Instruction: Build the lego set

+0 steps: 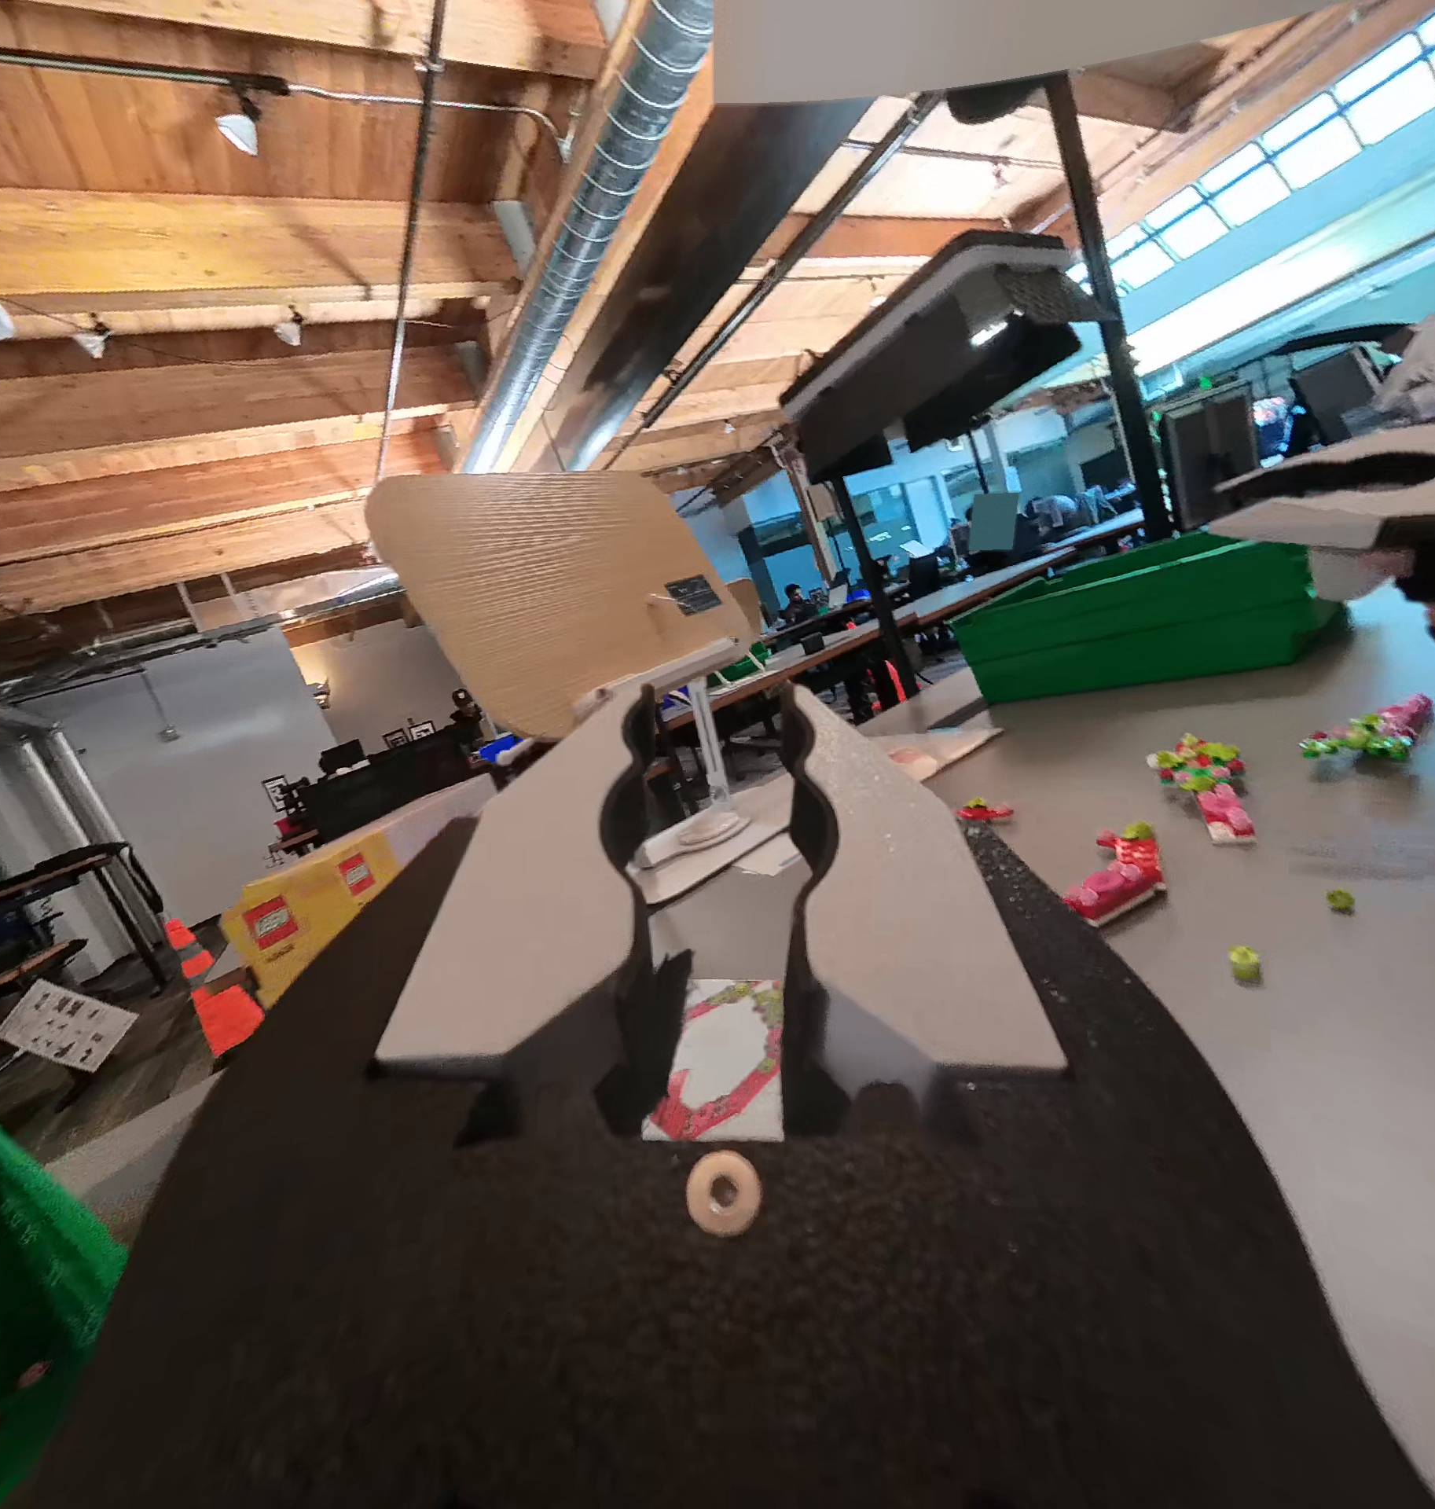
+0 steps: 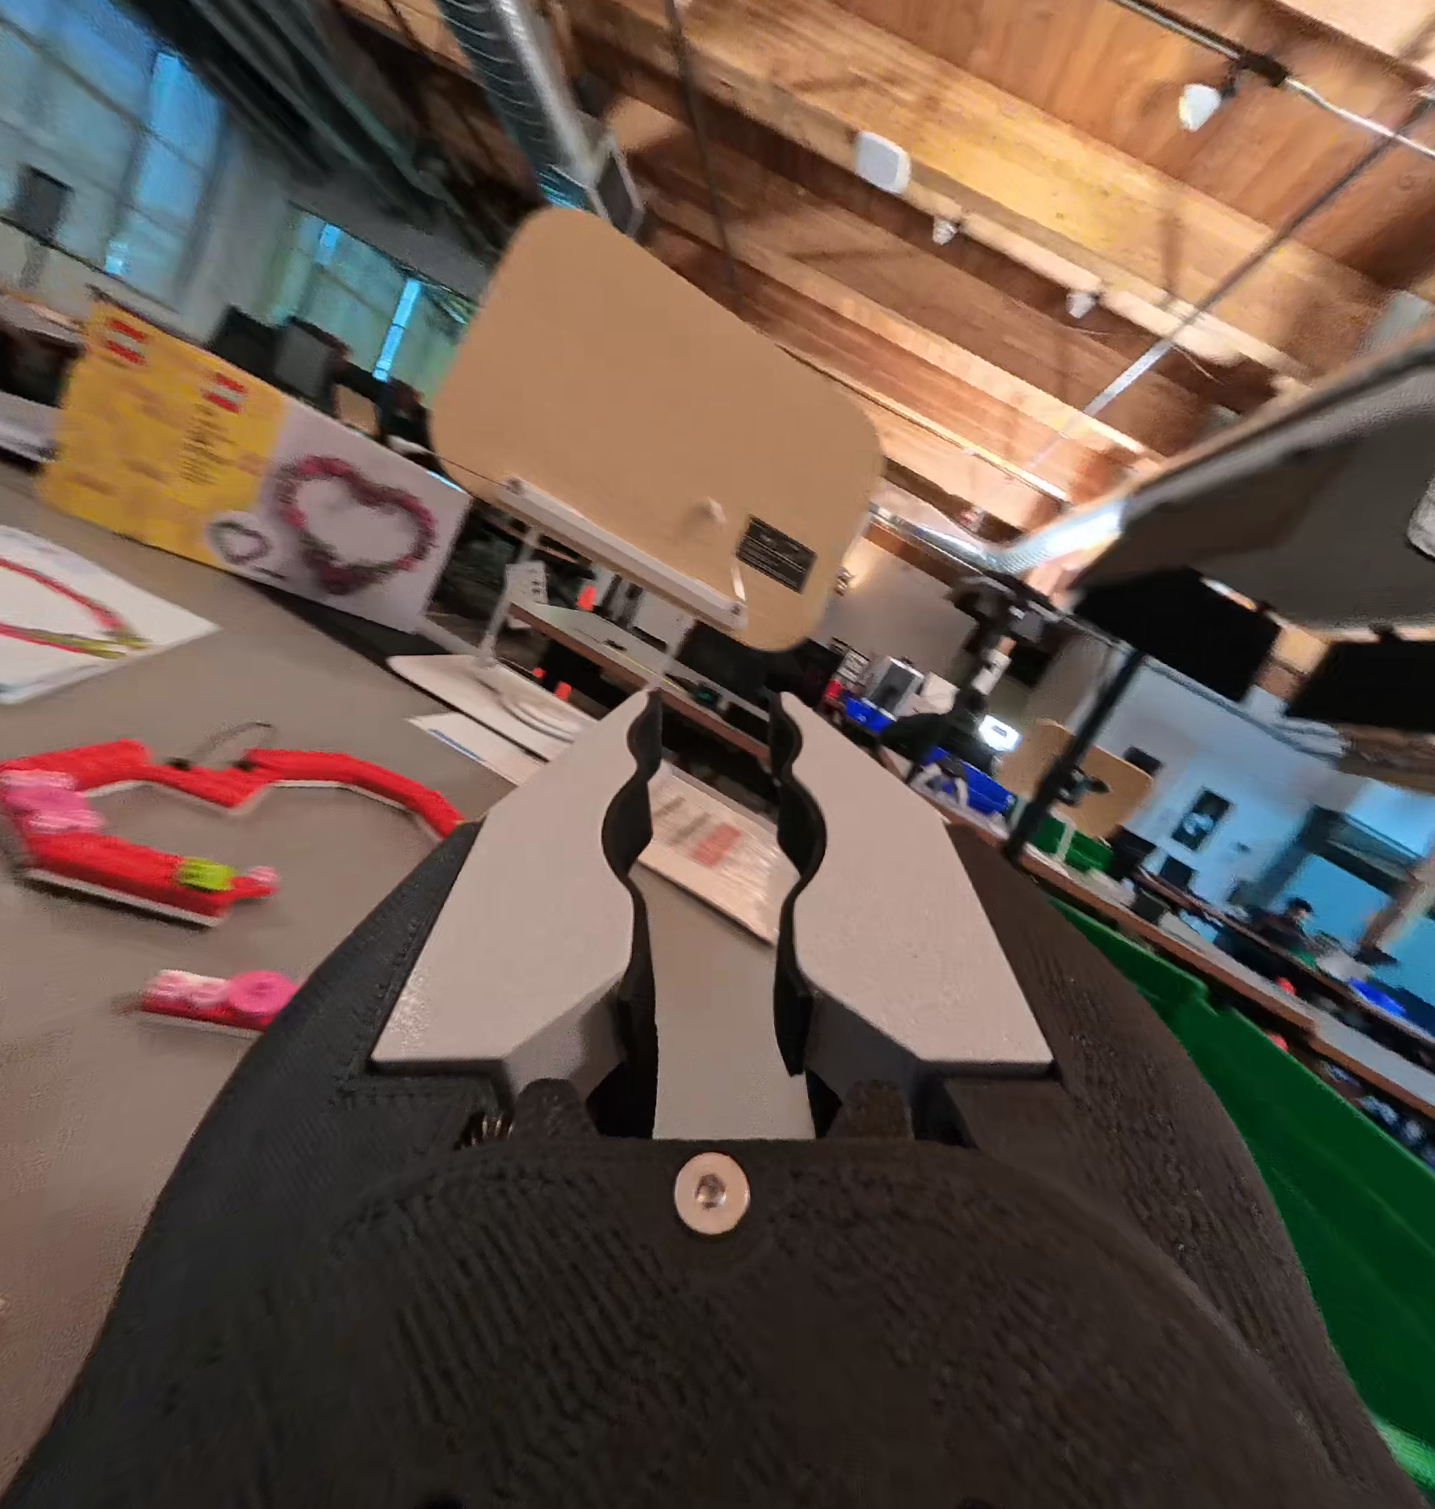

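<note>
My left gripper (image 1: 718, 702) is open and empty, raised above the grey table and tilted up toward the ceiling. Several red, pink and green lego sub-assemblies (image 1: 1118, 882) (image 1: 1204, 784) lie on the table to its right, with loose green studs (image 1: 1245, 963). An instruction sheet (image 1: 722, 1061) shows between its fingers. My right gripper (image 2: 714, 702) is open and empty, also raised. To its left lies a large red curved lego piece (image 2: 126, 825) and a small pink and red piece (image 2: 216, 1000). The view is blurred.
A tan board on a white stand (image 2: 657, 433) is straight ahead. The yellow lego box (image 2: 249, 465) stands at the back left. Green bins (image 1: 1139, 612) sit at the table's far right, and a green bin (image 2: 1310, 1184) lies right of my right gripper. Papers (image 2: 722, 849) lie ahead. One gripper's finger ends stand about 35 cm off the other's.
</note>
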Demonstrator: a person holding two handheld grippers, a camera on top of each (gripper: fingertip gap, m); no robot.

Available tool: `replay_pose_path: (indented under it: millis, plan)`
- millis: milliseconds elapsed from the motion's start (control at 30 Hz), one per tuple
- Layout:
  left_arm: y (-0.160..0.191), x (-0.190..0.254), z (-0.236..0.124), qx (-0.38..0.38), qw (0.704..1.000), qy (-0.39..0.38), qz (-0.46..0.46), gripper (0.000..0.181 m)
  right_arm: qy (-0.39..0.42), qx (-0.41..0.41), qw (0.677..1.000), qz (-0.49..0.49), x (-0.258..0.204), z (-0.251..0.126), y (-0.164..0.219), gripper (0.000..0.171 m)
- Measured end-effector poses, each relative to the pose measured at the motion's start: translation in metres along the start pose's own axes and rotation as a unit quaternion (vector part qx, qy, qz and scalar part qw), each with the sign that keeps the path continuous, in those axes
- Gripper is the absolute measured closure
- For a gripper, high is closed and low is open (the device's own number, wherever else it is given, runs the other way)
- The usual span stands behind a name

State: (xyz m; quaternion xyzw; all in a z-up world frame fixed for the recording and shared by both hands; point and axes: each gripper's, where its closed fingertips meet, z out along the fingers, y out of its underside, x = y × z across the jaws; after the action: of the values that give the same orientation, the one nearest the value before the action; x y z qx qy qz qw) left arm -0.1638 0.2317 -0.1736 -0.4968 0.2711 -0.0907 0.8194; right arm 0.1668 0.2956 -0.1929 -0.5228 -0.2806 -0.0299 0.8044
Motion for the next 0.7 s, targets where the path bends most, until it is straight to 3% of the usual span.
replay_pose_path:
  millis: [200, 367, 500, 600, 700]
  plan:
    - [0.013, 0.046, 0.008, -0.031, 0.996, 0.085, 0.023, 0.153, -0.101, 0.059, 0.993, 0.025, -0.082, -0.001, -0.056, 0.149]
    - [0.015, 0.061, 0.010, -0.040, 0.993, 0.114, 0.018, 0.153, -0.161, 0.109, 0.965, 0.175, -0.136, -0.012, -0.110, 0.150]
    - [0.007, 0.040, 0.007, -0.059, 0.993, 0.097, 0.034, 0.150, -0.193, 0.131, 0.930, 0.284, -0.158, -0.014, -0.131, 0.153]
    - [-0.020, -0.034, -0.005, -0.100, 0.993, -0.039, 0.058, 0.148, -0.154, 0.126, 0.926, 0.321, -0.134, -0.008, -0.122, 0.155]
    - [-0.041, -0.115, -0.044, -0.129, 0.973, -0.189, 0.001, 0.146, -0.105, 0.101, 0.913, 0.380, -0.106, -0.008, -0.099, 0.155]
